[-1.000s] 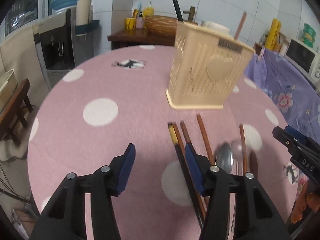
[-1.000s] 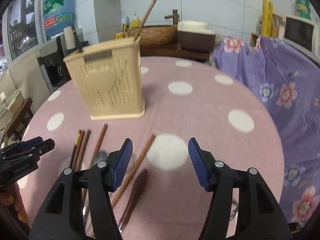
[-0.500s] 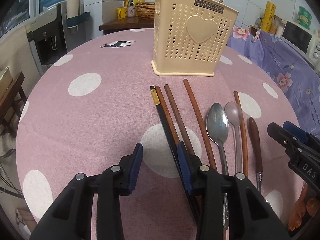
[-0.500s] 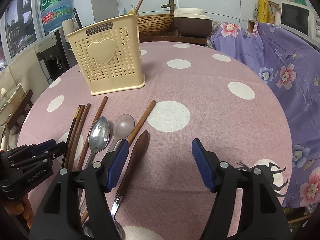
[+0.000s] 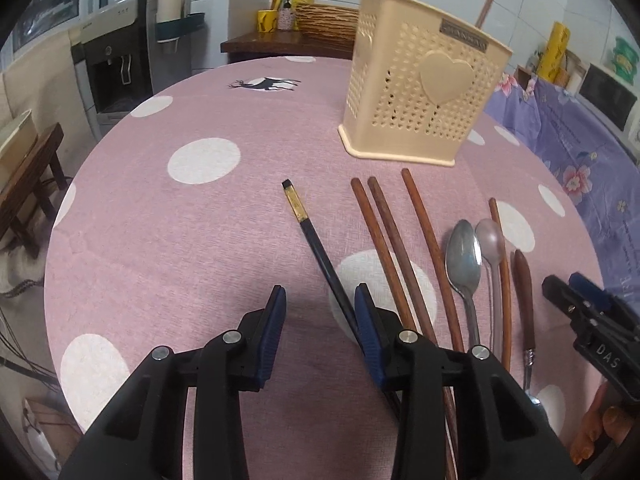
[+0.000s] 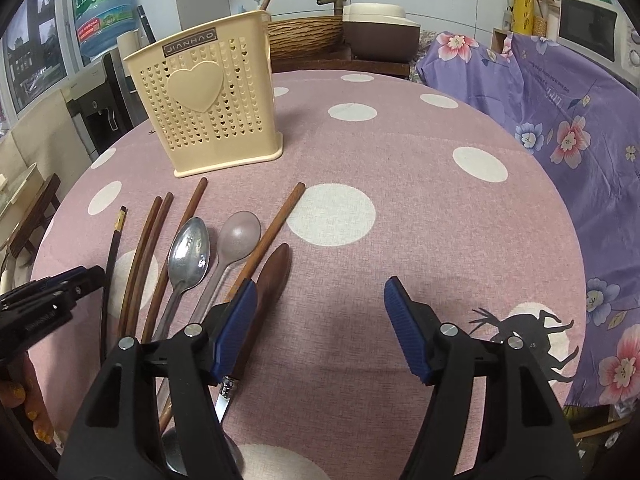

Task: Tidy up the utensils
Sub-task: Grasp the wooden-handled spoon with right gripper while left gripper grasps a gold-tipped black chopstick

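A cream perforated utensil holder (image 5: pixel 420 92) with a heart stands on the pink dotted table; it also shows in the right wrist view (image 6: pixel 208 100). Two chopsticks stick out of it. In front lie a black chopstick (image 5: pixel 316 248), several brown chopsticks (image 5: pixel 390 248), a metal spoon (image 5: pixel 462 256), a pale plastic spoon (image 5: pixel 490 240) and a brown-handled knife (image 5: pixel 522 280). My left gripper (image 5: pixel 320 304) is open, the black chopstick lying just inside its right finger. My right gripper (image 6: pixel 320 300) is open and empty, its left finger beside the knife handle (image 6: pixel 272 276).
The round table (image 6: pixel 400 152) drops off at its edges. A purple floral cloth (image 6: pixel 560 92) covers furniture on the right. A water dispenser (image 5: pixel 116 68) and a wooden stool (image 5: pixel 28 168) stand on the left. A counter with a basket (image 5: pixel 324 28) lies behind.
The black chopstick has swung left, away from the brown chopsticks, with my left gripper. The left jaws have opened wider. The right gripper has edged forward.
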`<state>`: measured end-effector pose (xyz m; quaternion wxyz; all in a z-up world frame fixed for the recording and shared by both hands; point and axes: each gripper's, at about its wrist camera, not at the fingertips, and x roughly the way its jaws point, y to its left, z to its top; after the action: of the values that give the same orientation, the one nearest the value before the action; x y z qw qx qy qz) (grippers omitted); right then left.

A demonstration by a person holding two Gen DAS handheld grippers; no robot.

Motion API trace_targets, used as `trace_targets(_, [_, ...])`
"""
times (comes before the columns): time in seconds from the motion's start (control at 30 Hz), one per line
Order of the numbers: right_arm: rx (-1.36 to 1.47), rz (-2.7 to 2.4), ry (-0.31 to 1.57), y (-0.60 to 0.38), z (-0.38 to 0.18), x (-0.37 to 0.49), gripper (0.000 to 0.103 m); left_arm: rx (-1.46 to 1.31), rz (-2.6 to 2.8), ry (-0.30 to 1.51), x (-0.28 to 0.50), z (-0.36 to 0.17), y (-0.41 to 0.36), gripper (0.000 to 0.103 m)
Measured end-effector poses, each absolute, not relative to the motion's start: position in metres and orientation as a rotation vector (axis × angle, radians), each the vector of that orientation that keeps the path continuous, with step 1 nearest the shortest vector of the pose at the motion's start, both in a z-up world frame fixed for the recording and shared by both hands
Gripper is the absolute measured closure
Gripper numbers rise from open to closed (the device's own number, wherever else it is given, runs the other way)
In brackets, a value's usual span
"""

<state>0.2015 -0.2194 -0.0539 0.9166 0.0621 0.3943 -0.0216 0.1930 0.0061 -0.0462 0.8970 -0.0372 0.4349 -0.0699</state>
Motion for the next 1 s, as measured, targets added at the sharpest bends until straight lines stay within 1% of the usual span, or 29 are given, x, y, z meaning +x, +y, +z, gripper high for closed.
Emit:
trace_targets(0.13, [0.125, -0.015, 0.836, -0.211, -0.058, 0.207, 0.037, -0.09, -0.151, 0.886, 0.193, -0.042, 0.007, 0.067])
trace_targets(0.17, [0.122, -0.009, 0.845, -0.208, -0.059, 0.208, 0.039, -0.092, -0.15, 0.887, 0.193, -0.043, 0.007, 0.067])
trace_targets(0.23, [0.117, -0.007, 0.866, -0.204, -0.062, 0.212, 0.044, -0.1, -0.149, 0.892, 0.194, -0.044, 0.008, 0.067])
trace_targets(0.3, [0.119, -0.005, 0.883, -0.2, -0.066, 0.215, 0.052, -0.099, -0.136, 0.891, 0.194, -0.046, 0.01, 0.067])
trace_targets(0.37, [0.113, -0.01, 0.891, -0.196, -0.068, 0.217, 0.057, -0.095, -0.127, 0.887, 0.194, -0.047, 0.012, 0.066])
trace_targets(0.4, [0.109, -0.016, 0.887, -0.195, -0.068, 0.217, 0.059, -0.097, -0.122, 0.887, 0.194, -0.048, 0.013, 0.065])
trace_targets(0.47, [0.114, -0.026, 0.887, -0.193, -0.069, 0.219, 0.065, -0.103, -0.115, 0.885, 0.194, -0.048, 0.016, 0.06])
trace_targets(0.5, [0.113, -0.03, 0.887, -0.192, -0.069, 0.22, 0.066, -0.106, -0.111, 0.883, 0.194, -0.049, 0.017, 0.058])
trace_targets(0.6, [0.082, -0.045, 0.888, -0.186, -0.069, 0.223, 0.073, -0.105, -0.105, 0.882, 0.194, -0.049, 0.019, 0.057])
trace_targets(0.67, [0.06, -0.048, 0.887, -0.181, -0.069, 0.226, 0.08, -0.104, -0.104, 0.884, 0.195, -0.049, 0.02, 0.057])
trace_targets(0.77, [0.043, -0.042, 0.884, -0.177, -0.069, 0.229, 0.083, -0.103, -0.101, 0.888, 0.197, -0.049, 0.021, 0.057])
trace_targets(1.0, [0.051, -0.008, 0.881, -0.188, -0.068, 0.229, 0.086, -0.114, -0.1, 0.901, 0.202, -0.051, 0.024, 0.057])
